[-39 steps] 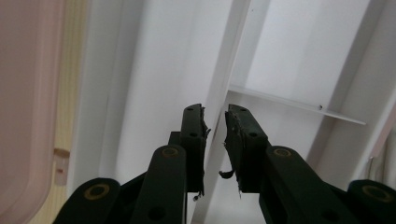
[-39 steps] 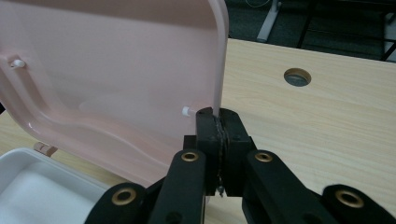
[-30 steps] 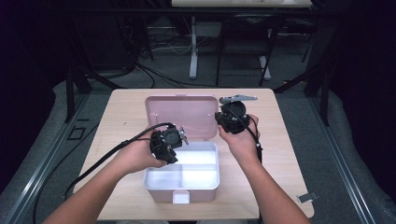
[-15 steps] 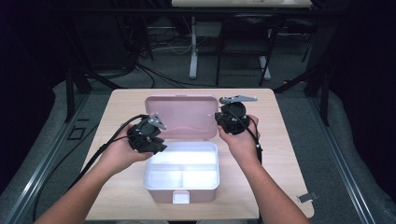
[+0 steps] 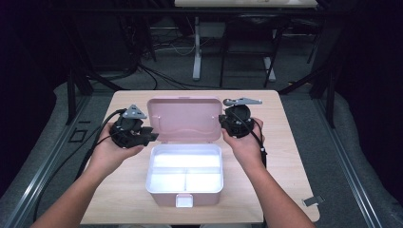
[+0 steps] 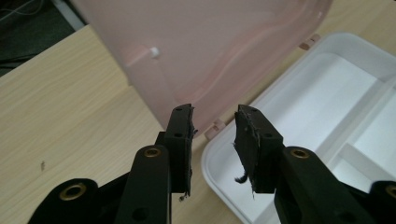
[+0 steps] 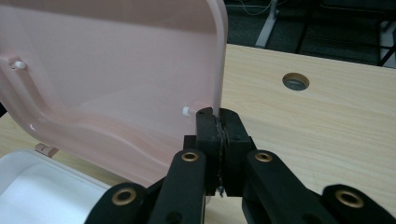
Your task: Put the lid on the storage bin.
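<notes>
A pink box stands open on the wooden table (image 5: pixel 294 156), its lid (image 5: pixel 185 118) upright behind the white divided base (image 5: pixel 161 197). My right gripper (image 5: pixel 224 122) is at the lid's right edge. In the right gripper view the gripper (image 7: pixel 218 116) is shut on the rim of the lid (image 7: pixel 107 70). My left gripper (image 5: pixel 151 134) hovers just left of the lid's lower left corner. In the left gripper view the gripper (image 6: pixel 212 121) is open, with nothing between its jaws, and faces the lid (image 6: pixel 210 46) and the base's rim (image 6: pixel 275 86).
A round cable hole (image 7: pixel 295 81) sits in the table beyond the lid. A small metal clip (image 5: pixel 312 201) lies near the table's front right corner. The box's latch (image 5: pixel 184 200) faces the person. Dark floor, cables and desk legs surround the table.
My left gripper has moved left, from over the box's base to beside the lid's left corner. The right gripper has stayed on the lid's right edge.
</notes>
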Demonstrator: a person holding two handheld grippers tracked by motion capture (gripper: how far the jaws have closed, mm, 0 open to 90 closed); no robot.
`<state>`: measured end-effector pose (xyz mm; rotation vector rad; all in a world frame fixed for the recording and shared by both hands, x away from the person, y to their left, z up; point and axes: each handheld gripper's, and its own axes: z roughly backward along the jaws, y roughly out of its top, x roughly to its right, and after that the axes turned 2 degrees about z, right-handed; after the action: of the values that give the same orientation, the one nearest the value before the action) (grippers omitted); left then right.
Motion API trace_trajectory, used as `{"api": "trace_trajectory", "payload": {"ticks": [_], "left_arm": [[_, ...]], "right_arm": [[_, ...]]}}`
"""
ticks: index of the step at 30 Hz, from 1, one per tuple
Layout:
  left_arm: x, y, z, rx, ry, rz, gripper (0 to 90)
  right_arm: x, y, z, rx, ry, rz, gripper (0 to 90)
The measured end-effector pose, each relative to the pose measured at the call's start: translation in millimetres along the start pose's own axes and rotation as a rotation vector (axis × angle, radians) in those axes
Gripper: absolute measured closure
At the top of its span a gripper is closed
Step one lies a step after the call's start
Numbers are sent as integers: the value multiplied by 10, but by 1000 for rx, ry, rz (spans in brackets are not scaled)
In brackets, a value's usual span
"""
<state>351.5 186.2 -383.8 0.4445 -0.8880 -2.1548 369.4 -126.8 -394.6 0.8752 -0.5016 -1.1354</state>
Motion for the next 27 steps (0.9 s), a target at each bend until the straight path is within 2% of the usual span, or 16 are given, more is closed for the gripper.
{"api": "trace_trajectory", "payload": {"ticks": [2,4,6,14,19,20,22,26,27], "left_arm": [[-41,1,46,34,0,27,658],[-72,0,73,62,20,45,649],[-111,-1,99,89,41,55,639],[-211,41,90,173,99,92,663],[-239,104,51,202,139,107,667],[-244,115,47,206,141,110,667],[-254,142,42,226,151,119,667],[-276,180,4,262,140,145,700],[-278,183,-12,268,140,150,714]], "right_arm": [[5,-2,2,1,15,-1,887],[2,-5,3,4,10,-1,887],[-4,-8,4,6,-5,-3,887],[-8,-27,8,21,0,-2,887],[-7,-33,13,23,0,-2,887],[-3,-34,15,23,13,-2,887],[-5,-36,17,24,4,-1,887],[-6,-41,22,26,4,1,887],[0,-41,23,25,18,1,887]]}}
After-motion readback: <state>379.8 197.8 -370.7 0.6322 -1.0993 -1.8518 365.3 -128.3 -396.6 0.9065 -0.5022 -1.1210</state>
